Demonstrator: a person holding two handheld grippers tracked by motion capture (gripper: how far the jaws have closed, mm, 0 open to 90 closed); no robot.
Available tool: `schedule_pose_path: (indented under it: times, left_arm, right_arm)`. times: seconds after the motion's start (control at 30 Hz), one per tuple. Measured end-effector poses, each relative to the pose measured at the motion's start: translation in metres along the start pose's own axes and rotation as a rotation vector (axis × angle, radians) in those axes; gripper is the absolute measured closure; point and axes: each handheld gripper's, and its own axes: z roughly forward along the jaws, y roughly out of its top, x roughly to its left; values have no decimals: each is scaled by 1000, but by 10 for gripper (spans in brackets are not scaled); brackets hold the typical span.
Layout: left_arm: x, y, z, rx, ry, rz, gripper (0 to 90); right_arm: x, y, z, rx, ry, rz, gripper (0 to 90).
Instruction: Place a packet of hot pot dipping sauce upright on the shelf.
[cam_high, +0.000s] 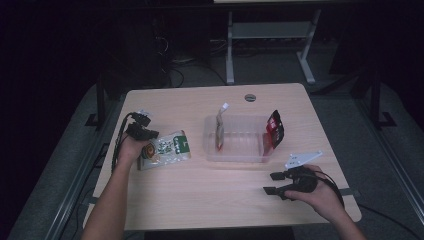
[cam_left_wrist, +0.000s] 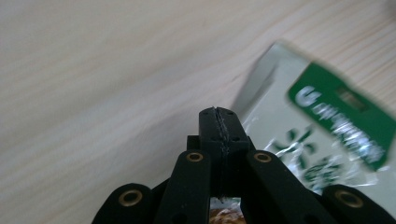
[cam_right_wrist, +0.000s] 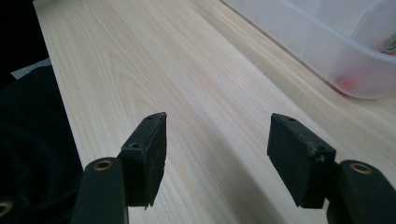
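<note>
The left gripper sits at the near-left corner of the green-and-white packet, which lies flat on the table with its long axis running from the jaws toward the bin. In the left gripper view the jaws are pressed fully together, the packet spreading out ahead and to their right, and a bit of printed film shows just beneath the linkage. They seem to pinch the packet's edge, though the contact itself is hidden under the jaws, so that is a judgement.

The bin stands ahead of the left jaws, beyond the packet's far end, with a small gap of bare table between packet and bin wall. Two packets already stand in it: a pale one at its left end and a red-and-black one at its right end.

The right gripper rests well apart, near the table's front edge; its jaws stand wide with only bare wood between them, and the bin lies ahead and to their right.

The left hand is clearly the nearer one. The coming move likely carries the packet along its own long axis, up and over the near wall.
</note>
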Motion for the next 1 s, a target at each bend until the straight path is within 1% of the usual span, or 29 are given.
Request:
schedule_pose_path:
  times: [0.03,0.07,0.1,0.17,0.23,0.27,0.3,0.33,0.37,0.4,0.5,0.53,0.6,0.67,0.77,0.87,0.9,0.93,1.0]
  left_arm:
    - [1,-1,0,3,0,-9,897]
    - [1,-1,0,4,1,-7,897]
    - [0,-1,0,9,7,5,897]
    - [0,-2,0,30,12,18,897]
    - [-1,-3,0,36,10,20,897]
    - [-1,-4,1,47,6,28,897]
    - [-3,-4,1,57,10,47,897]
    - [-5,-6,1,50,10,58,897]
    - [-7,-7,1,55,-2,56,897]
    - [-8,-9,1,76,-11,60,897]
    - [-12,-17,-1,82,-37,54,897]
    - [-12,-19,-3,83,-36,68,897]
    - [-14,-22,-6,82,-50,78,897]
    - [-17,-26,-9,84,-64,77,898]
    - [-21,-31,-12,78,-85,88,898]
    - [-26,-35,-15,74,-115,92,898]
    - [-28,-35,-17,85,-121,106,898]
    - [-31,-36,-18,82,-124,115,898]
    - [-35,-38,-20,84,-129,124,898]
  right_arm:
    - [0,0,0,-2,0,0,374]
    - [0,0,-1,-4,0,0,374]
    - [0,0,-1,-5,-1,1,374]
    - [0,0,-1,-7,-2,6,375]
    - [0,0,-1,-6,-2,4,376]
    - [0,0,-1,-4,-2,3,376]
    - [1,0,-1,-2,-3,1,376]
    - [1,0,-1,-2,-2,1,375]
    - [1,0,-2,-3,-2,1,375]
    - [1,0,-2,-3,-2,0,375]
    - [1,0,-2,-7,-2,3,375]
    - [0,0,-3,-8,-3,1,375]
    - [0,0,-3,-8,-3,2,375]
    - [0,0,-3,-7,-4,3,375]
    - [1,1,-3,-5,-3,6,376]
    - [2,1,-2,-5,-3,6,376]
    - [2,1,-2,-4,-3,7,376]
    - [2,1,-2,-4,-3,8,376]
    - [2,1,-2,-4,-4,8,376]
